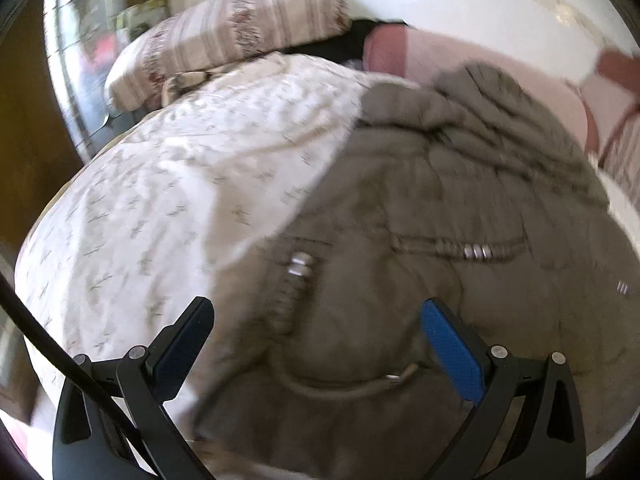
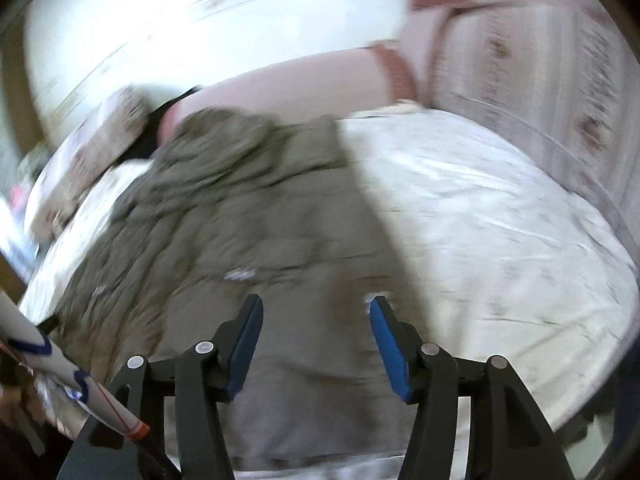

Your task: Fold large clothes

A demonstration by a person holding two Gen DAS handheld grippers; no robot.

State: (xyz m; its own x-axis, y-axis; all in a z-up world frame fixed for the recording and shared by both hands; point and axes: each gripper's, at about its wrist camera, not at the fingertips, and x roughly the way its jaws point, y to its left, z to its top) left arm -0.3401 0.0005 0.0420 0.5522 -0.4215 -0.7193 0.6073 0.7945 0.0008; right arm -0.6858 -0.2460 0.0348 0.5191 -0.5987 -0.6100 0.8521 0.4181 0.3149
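Coat [image 1: 420, 208]: spread flat mid-bed [image 1: 140, 200], ready for folding.
Left gripper [image 1: 318, 316]: wide open, empty, above coat.
Right gripper [image 2: 316, 312]: part-open, empty, above coat.

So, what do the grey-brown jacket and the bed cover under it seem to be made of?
Jacket: probably matte woven cotton or canvas, judging by soft creases and metal zippers. Bed cover: likely thin printed cotton, slightly shiny where light hits. Blur leaves both uncertain.

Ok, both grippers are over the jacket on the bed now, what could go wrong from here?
Both views are blurred, so aim is uncertain. The left gripper is open above the olive jacket near its metal zipper; pads could catch on hardware instead of cloth. The right gripper sits near the jacket's edge and might pinch the white bedspread too.
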